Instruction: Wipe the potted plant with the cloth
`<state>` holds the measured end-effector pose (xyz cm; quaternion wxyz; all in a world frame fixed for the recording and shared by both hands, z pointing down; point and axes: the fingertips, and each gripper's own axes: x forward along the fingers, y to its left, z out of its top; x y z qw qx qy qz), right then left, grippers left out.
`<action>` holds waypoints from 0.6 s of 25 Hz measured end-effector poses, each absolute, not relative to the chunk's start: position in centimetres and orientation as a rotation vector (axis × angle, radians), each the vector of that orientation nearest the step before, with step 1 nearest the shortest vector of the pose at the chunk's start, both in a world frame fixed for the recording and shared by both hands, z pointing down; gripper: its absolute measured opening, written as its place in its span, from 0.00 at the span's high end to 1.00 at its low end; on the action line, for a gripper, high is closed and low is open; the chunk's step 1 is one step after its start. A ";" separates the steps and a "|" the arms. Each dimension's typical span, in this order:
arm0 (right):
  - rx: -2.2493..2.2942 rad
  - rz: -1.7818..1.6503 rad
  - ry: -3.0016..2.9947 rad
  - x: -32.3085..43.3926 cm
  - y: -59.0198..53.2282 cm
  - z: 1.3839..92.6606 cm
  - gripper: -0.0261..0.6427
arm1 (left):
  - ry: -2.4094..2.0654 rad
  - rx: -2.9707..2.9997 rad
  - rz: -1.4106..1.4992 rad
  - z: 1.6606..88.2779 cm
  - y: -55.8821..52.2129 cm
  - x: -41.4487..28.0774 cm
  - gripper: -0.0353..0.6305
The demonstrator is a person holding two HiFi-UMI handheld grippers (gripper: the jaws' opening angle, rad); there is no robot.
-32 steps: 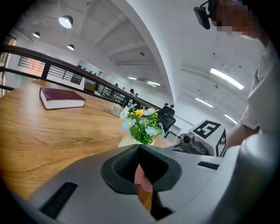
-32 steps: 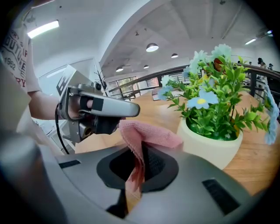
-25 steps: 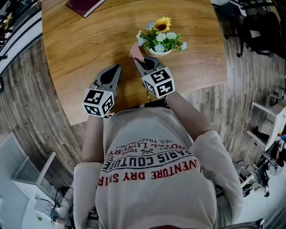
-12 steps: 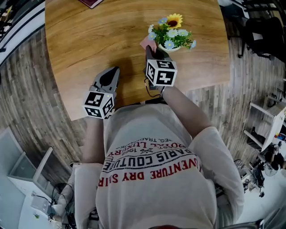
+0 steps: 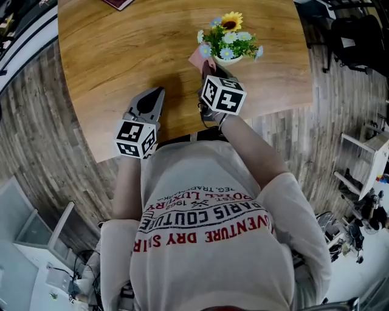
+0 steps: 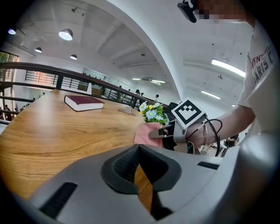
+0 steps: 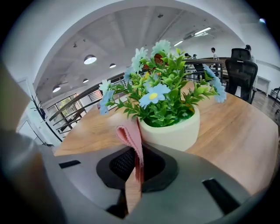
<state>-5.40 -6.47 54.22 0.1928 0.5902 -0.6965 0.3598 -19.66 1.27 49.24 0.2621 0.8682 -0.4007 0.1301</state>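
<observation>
In the head view one potted plant (image 5: 230, 41) stands on the wooden table (image 5: 121, 54), with one pink cloth (image 5: 199, 59), one dark red book (image 5: 118, 3) at the far edge and two grippers. The right gripper (image 5: 209, 73) points at the plant from the near side, and the cloth sticks out of its tip just left of the plant. The left gripper (image 5: 159, 92) sits well to the plant's left, over bare wood near the table's edge. In the left gripper view that claw's jaws are pressed together with nothing between them (only table grain shows past the tips). The plant, the cloth and the right gripper's marker cube sit ahead and to the right, and the single book lies far off to the plant's left. In the right gripper view the jaws are clamped narrow on a fold of the cloth, which rises from between them. Its top edge stands just beside the left wall of the cream pot (image 7: 173, 129); whether it touches I cannot tell. The blue and white flowers fill the space above the pot.
</observation>
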 end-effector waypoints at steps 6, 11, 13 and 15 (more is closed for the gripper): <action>1.692 1.032 -1.945 -3.4 -5.2 54.7 0.91 | -1.072 2.347 0.371 49.7 2.0 -19.0 0.92; 1.687 1.005 -1.927 -1.6 -4.0 55.0 0.91 | -1.061 2.359 0.387 49.5 2.4 -18.4 0.92; 1.682 0.981 -1.921 -0.7 -3.5 55.0 0.90 | -1.058 2.362 0.386 49.4 2.5 -18.1 0.92; 1.677 0.961 -1.912 0.4 -3.1 55.0 0.90 | -1.050 2.363 0.383 49.5 2.4 -17.6 0.92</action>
